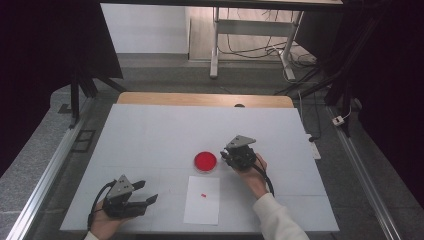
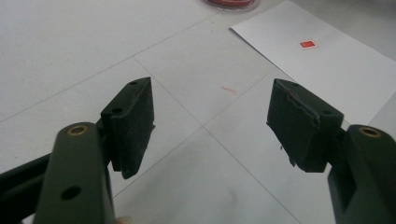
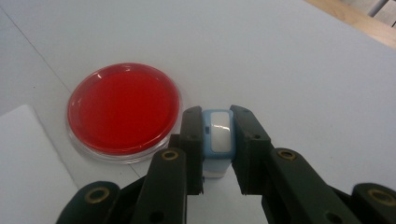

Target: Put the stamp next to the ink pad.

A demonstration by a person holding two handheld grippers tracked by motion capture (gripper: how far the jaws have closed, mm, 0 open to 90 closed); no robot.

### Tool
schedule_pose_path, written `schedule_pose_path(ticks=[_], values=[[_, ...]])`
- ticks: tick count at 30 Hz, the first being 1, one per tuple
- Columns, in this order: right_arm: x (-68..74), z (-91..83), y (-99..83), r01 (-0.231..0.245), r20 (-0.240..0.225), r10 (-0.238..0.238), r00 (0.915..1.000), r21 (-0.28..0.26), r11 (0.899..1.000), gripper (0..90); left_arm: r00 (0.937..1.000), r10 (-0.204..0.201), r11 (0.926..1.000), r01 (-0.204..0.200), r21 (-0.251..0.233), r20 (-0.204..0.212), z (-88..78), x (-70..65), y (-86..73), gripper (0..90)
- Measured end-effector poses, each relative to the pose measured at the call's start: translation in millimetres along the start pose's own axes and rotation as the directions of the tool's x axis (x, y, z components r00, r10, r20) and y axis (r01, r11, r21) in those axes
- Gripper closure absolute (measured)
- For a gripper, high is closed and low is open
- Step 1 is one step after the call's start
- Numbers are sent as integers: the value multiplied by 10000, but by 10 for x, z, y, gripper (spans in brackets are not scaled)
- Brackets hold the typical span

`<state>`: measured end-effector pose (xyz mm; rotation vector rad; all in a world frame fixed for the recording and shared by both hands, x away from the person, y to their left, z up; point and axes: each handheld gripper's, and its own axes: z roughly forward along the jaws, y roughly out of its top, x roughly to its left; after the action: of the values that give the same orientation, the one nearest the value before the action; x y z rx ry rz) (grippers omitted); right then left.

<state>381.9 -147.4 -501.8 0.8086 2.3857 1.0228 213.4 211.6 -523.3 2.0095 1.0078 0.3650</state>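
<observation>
At the near left corner of the white bench point(image 1: 150, 130), the left hand-held gripper point(image 1: 146, 194) rests low in the person's left hand, its two black jaws standing wide apart with nothing between them. Its own camera looks across bare bench toward a sheet of white paper point(image 2: 327, 70) with a small red square point(image 2: 307, 44) printed on it.

In the high view that paper point(image 1: 202, 200) lies flat at the near middle of the bench, between the two hands.

Farther back and to the right, the right hand-held gripper point(image 1: 227, 156) is clamped on a small block point(image 3: 219, 140), pale blue around the edge with a glossy white face. The jaws press on its two long sides and the block stands upright between the pads, close above the bench; whether it touches the surface is hard to tell.

Just left of that block sits a shallow round dish point(image 3: 123, 112) of clear plastic filled with red, its rim near the gripper's left pad but apart from it. From above, the dish point(image 1: 205, 161) lies a little beyond the paper's far edge.

The block looks small, light and rigid, with smooth, likely slippery plastic faces, so a hold on its flat long sides, centred between the pads as here, seems soundest. The dish looks light and brittle, and its contents could spill if knocked; it would be best taken by its rim and kept level.
</observation>
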Motion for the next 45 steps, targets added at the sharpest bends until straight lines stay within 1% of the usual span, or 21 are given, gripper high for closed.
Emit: schedule_pose_path(ticks=[3,4,6,10,14,18,19,24,26,28,29,31,35,38,43,44,45], values=[[-7,6,1,-40,60,40,10000,27,10000,742,10000,1,10000,-1,3,-3,1,0,0,316],[-8,10,0,-68,-5,68,10000,-26,10000,742,10000,-3,10000,3,3,-1,1,0,0,316],[-7,11,2,-23,52,23,10000,22,10000,741,10000,-5,10000,5,-4,1,0,-1,0,315],[-5,17,-1,-23,-2,22,10000,-47,10000,731,10000,-11,10000,11,-13,-6,-2,2,-1,315],[-5,12,1,-103,42,103,9999,-51,9999,651,10000,-7,10000,7,-19,-5,-5,2,-1,315],[-11,-4,6,-320,113,325,9994,-416,9986,541,10000,-35,10000,35,-46,9,-12,7,-3,315],[-12,-17,8,-317,182,324,9993,-362,9988,520,10000,-46,10000,46,-51,11,-14,10,-3,314],[-14,-38,8,-395,9,397,9992,-530,9978,466,10000,-55,10000,55,-64,-19,-16,17,-1,315],[-6,-52,9,-404,-89,398,9992,-686,9968,455,9999,-101,9999,101,-81,-3,-15,21,1,314],[-8,-81,9,-343,-109,336,9994,-733,9967,448,9998,-194,9997,195,-122,36,-16,29,3,314],[-5,-97,6,-392,-142,382,9992,-813,9959,445,9997,-226,9997,226,-134,21,-18,37,4,313],[-15,-144,-2,-343,-166,328,9993,-954,9949,441,9995,-304,9994,304,-157,44,-20,59,1,312],[-39,-213,-22,-451,-306,418,9987,-1167,9921,440,9992,-397,9990,395,-195,-96,-23,99,-3,313],[-42,-272,-54,-382,-378,335,9987,-1329,9904,439,9990,-419,9989,416,-220,-150,-17,104,2,314],[-24,-403,-107,-16,-291,-28,9996,-1497,9887,438,9991,-359,9990,353,-255,-208,-10,101,16,313],[-20,-444,-125,56,-222,-90,9997,-1494,9888,438,9991,-375,9990,369,-267,-212,-11,107,14,314],[-15,-494,-154,118,-175,-148,9997,-1601,9870,438,9990,-386,9989,379,-280,-233,-10,110,14,313]])
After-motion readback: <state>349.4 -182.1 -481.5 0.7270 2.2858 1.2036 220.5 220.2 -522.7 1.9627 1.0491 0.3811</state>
